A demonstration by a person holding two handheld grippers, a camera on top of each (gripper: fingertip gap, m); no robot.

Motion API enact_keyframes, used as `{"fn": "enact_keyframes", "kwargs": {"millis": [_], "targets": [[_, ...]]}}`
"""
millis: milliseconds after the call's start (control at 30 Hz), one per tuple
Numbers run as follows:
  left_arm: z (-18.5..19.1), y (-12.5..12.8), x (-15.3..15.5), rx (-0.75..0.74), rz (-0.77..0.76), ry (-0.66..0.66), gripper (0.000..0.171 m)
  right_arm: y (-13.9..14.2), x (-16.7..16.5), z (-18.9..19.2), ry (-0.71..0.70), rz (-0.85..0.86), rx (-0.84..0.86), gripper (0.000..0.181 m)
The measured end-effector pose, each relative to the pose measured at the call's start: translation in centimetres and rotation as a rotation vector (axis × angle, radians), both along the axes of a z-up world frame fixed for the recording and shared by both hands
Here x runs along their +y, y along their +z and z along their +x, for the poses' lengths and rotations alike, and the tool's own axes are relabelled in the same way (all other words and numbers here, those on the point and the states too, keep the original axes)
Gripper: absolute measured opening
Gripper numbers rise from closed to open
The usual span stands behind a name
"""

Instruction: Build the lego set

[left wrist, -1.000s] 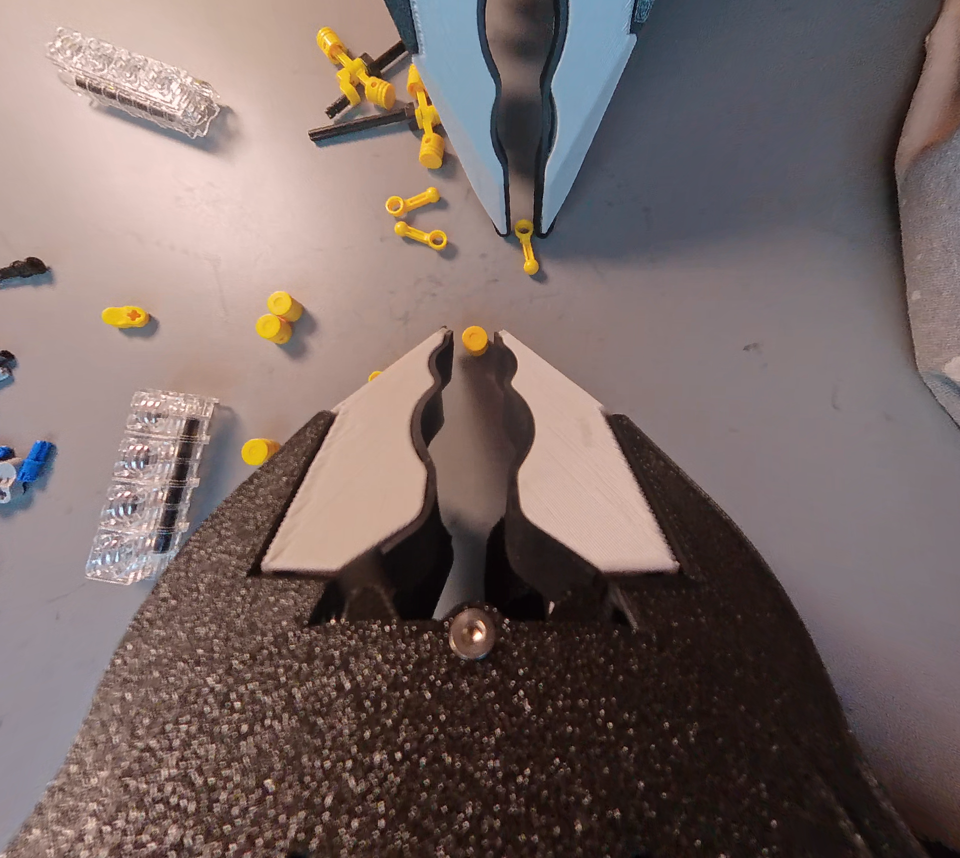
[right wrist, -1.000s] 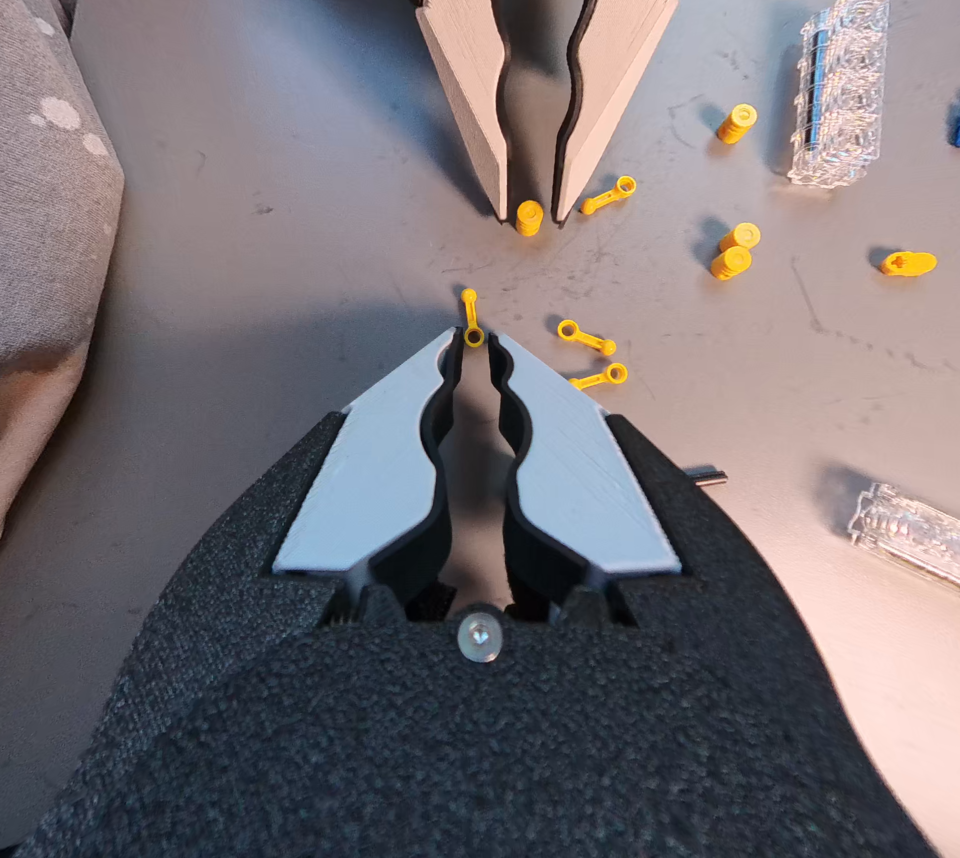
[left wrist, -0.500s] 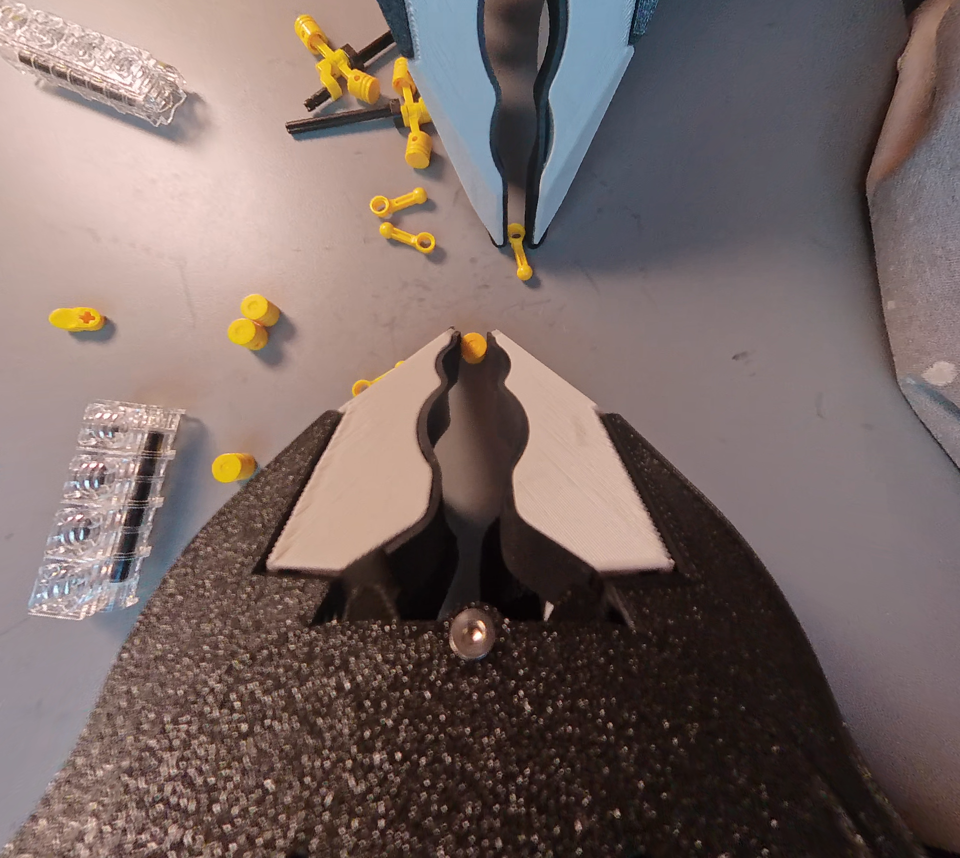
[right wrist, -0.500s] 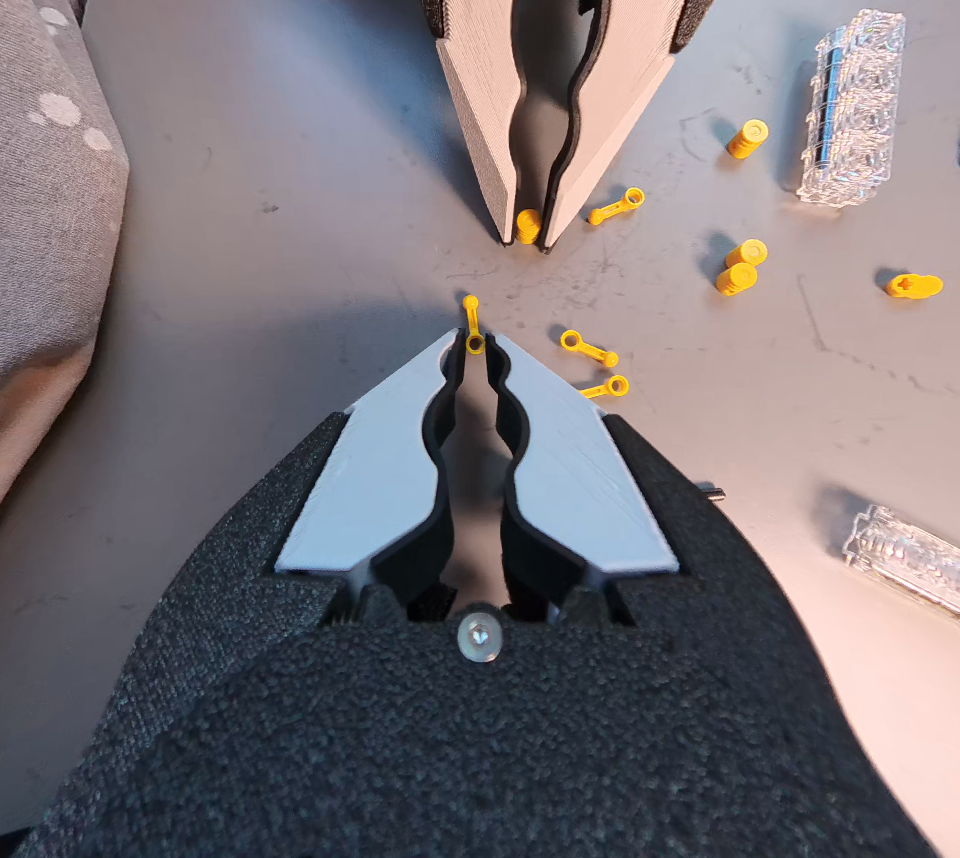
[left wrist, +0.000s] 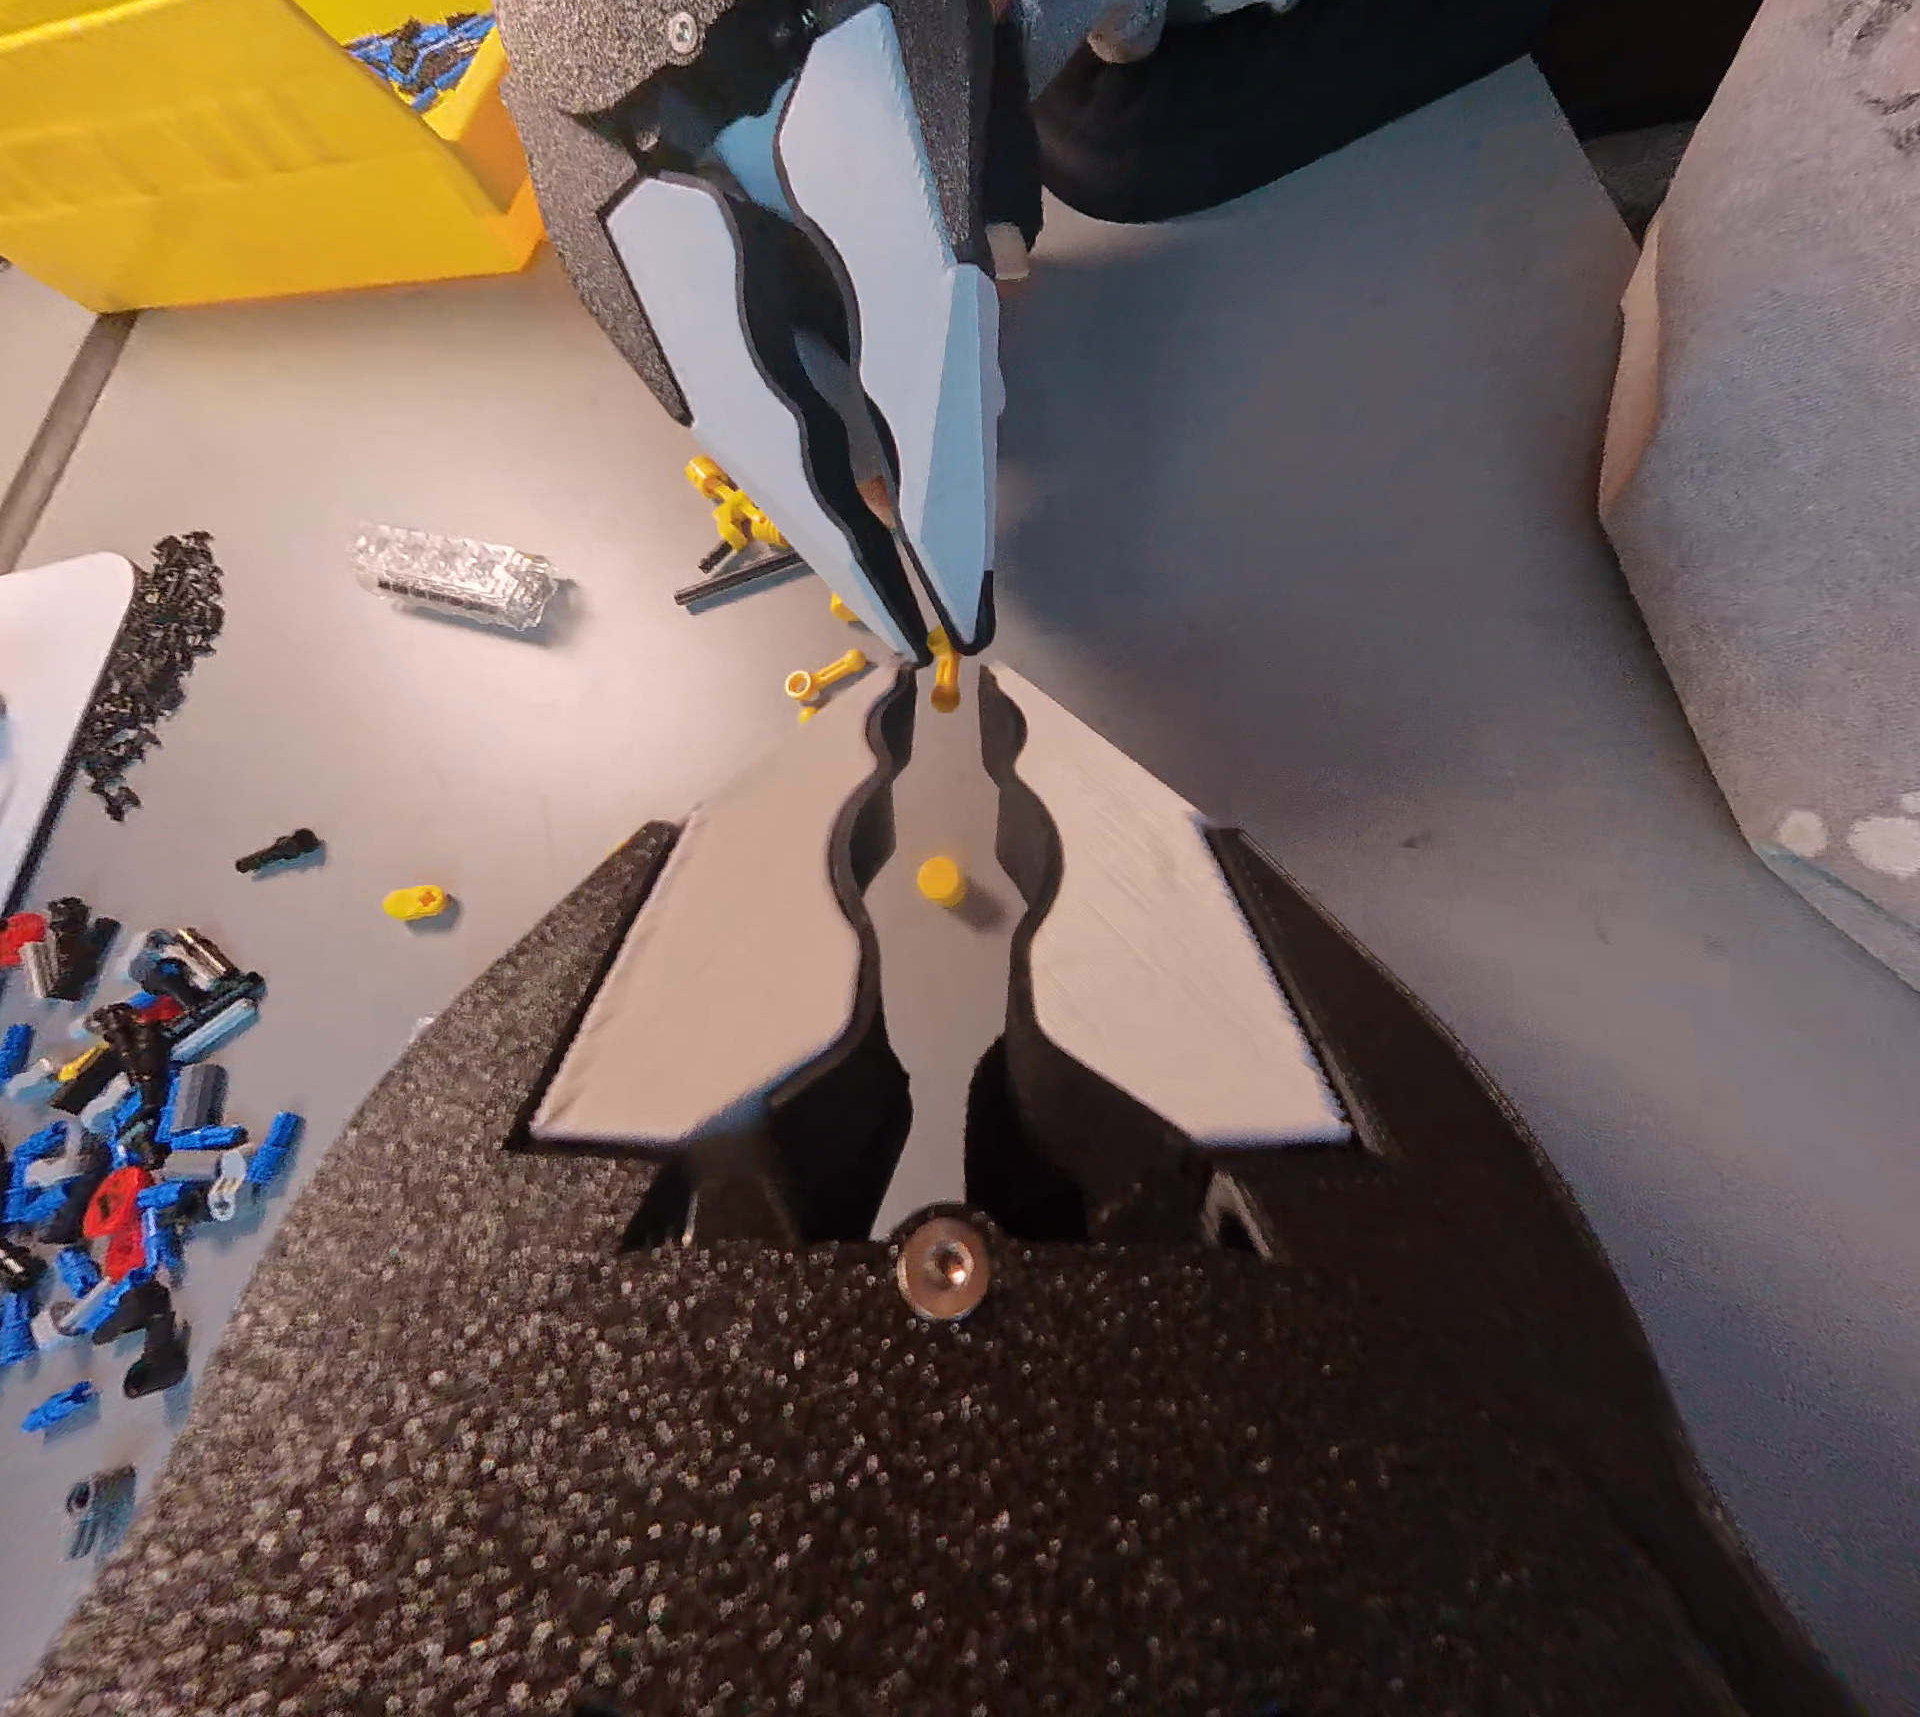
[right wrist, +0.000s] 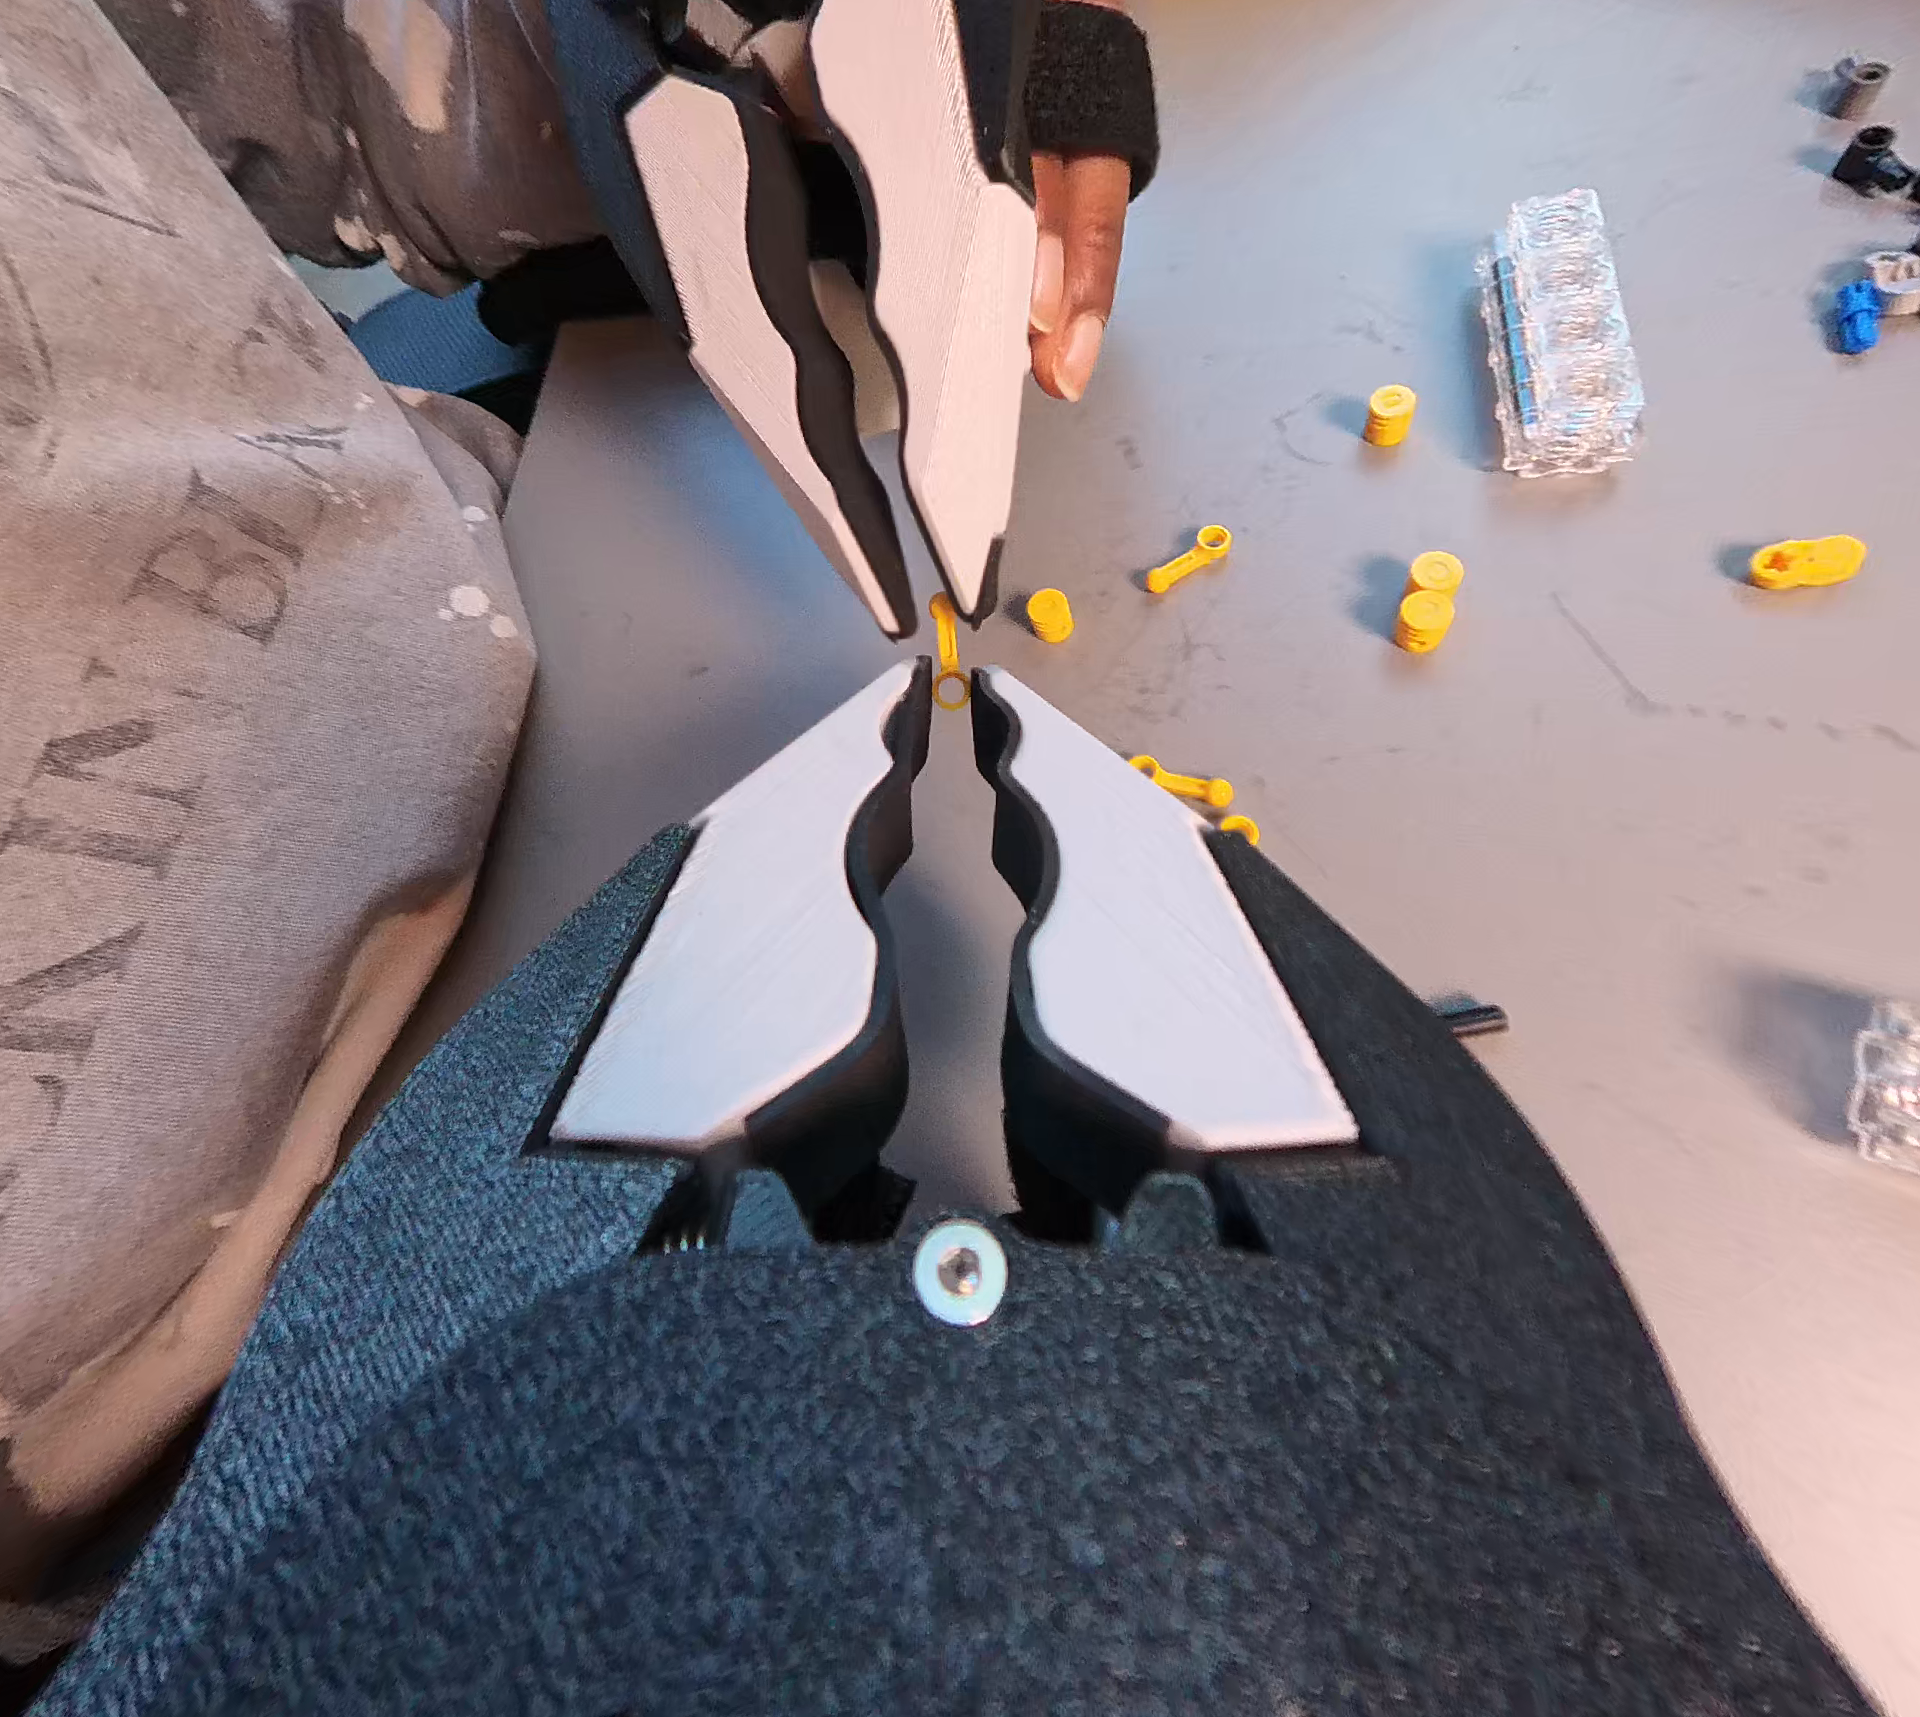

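- The right gripper has its fingers nearly closed on a small yellow connecting rod, pinching the rod's ring end between the tips, with the thin shaft pointing forward.
- In the left wrist view the same rod hangs down from the right gripper's blue-grey tips, clear of the grey counter.
- The left gripper has its fingers a little apart and holds nothing; its tips sit on either side of the rod's free end, and whether they touch it is hard to tell.
- A short yellow cylinder lies on the counter below the left gripper, seen through the gap between its fingers.
- From the right wrist view, the left gripper comes down from above and that cylinder lies just beside its tips.
- A person's hand in a black fingerless glove shows behind the left gripper.
- Another yellow rod lies farther right on the counter, then two stacked-looking yellow cylinders, a lone cylinder and a flat yellow piece.
- A clear plastic block lies near the lone cylinder.
- In the left wrist view a second clear block lies left of the right gripper, near a scatter of small black pins.
- Yellow bins stand at the far left edge of the counter.
- A heap of blue, black and red small parts lies at the left.
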State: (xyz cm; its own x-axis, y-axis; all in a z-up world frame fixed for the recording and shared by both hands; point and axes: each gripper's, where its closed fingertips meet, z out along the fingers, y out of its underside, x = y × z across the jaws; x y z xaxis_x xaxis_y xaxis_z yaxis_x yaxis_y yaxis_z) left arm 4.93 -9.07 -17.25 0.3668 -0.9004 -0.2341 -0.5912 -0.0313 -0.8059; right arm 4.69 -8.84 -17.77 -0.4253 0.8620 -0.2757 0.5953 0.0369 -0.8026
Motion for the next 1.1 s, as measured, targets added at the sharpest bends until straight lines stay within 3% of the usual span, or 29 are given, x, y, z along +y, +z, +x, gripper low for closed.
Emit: {"fn": "enact_keyframes", "kwargs": {"millis": [267, 433, 567, 1000, 1100], "targets": [[0.1, 1.0, -0.2, -0.051, -0.026, 0.001, 0.006, 1.6, -0.4, 0.0, 0.016, -0.101, 0.064, 0.007], [-0.3, 4.0, 0.3, -0.434, -0.295, 0.032, 0.005, 4.6, 0.2, -0.9, 0.011, 0.156, 0.379, 0.009], [-0.7, 5.8, 0.5, -0.65, -0.444, 0.009, 0.005, 6.0, 0.4, -1.4, -0.026, 0.291, 0.504, 0.009], [-0.3, 6.9, -0.5, -0.813, -0.63, -0.082, 0.005, 7.4, -0.5, -1.0, 0.007, 0.319, 0.596, 0.005], [-0.3, 6.7, -0.5, -0.782, -0.584, -0.078, 0.005, 7.2, -0.5, -0.8, 0.015, 0.263, 0.558, 0.005]]}}
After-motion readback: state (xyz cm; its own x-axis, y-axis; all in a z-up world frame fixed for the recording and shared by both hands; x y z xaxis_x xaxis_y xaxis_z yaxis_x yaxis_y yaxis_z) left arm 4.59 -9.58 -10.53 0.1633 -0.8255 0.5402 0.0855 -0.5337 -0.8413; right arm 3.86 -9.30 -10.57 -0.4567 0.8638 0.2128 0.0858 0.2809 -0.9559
